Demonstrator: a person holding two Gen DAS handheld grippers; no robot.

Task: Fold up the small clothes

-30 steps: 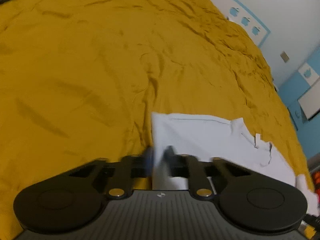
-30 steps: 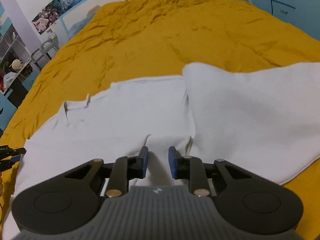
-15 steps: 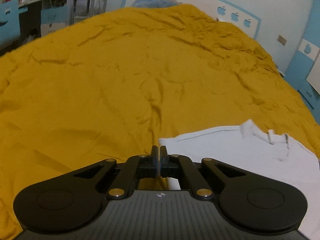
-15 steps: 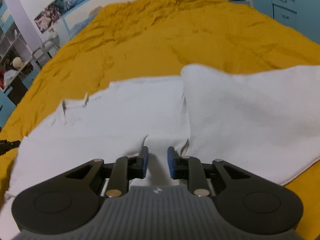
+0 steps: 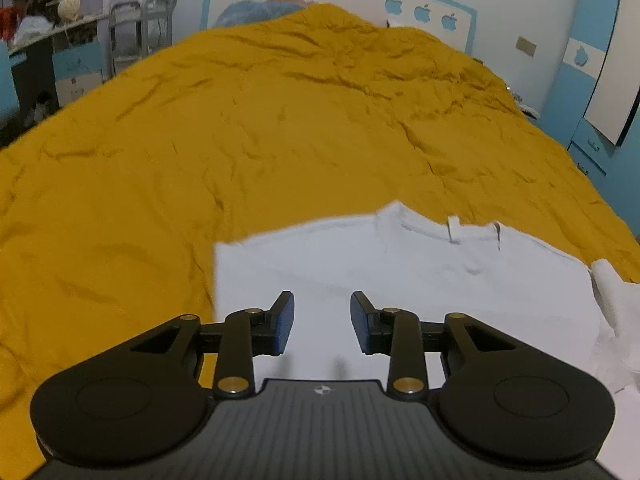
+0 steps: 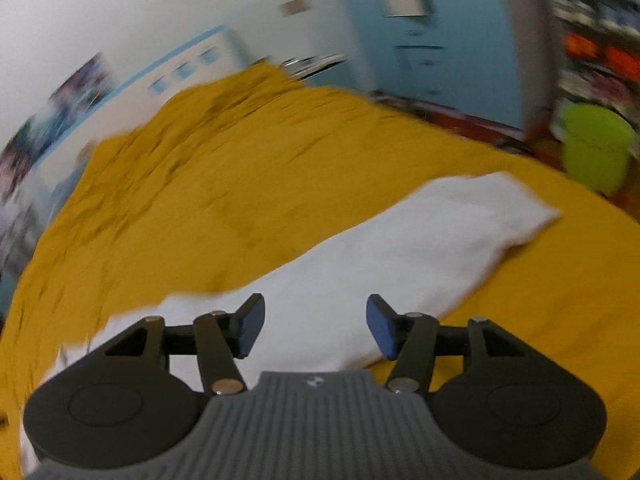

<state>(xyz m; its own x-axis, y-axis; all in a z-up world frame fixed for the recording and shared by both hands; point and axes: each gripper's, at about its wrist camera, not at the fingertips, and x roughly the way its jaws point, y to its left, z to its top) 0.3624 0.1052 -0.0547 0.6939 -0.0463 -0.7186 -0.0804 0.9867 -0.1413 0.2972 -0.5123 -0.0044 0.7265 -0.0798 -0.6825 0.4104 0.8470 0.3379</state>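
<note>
One white cotton garment (image 5: 420, 280), a small pair of shorts with belt loops at its waistband, lies spread flat on the wrinkled mustard-yellow bedspread (image 5: 248, 152) of a bed. In the left wrist view its folded straight edge runs along the near left, with the waistband at the garment's far side; in the blurred right wrist view the garment (image 6: 400, 248) stretches diagonally toward the right, ending in a rounded corner. Left gripper (image 5: 322, 322) hovers over the garment's near portion, its blue-padded fingers (image 5: 284, 322) opening with a clear gap and only cloth lying below, nothing pinched. Right gripper (image 6: 316, 326) hangs above the garment too, fingers (image 6: 382, 330) spreading wider, nothing between them. Beyond the garment, at the bed's far end, stands a white headboard wall with blue apple stickers (image 5: 420, 12). Right of the garment, off the bed, sits a lime-green plastic bin (image 6: 596, 144).
</note>
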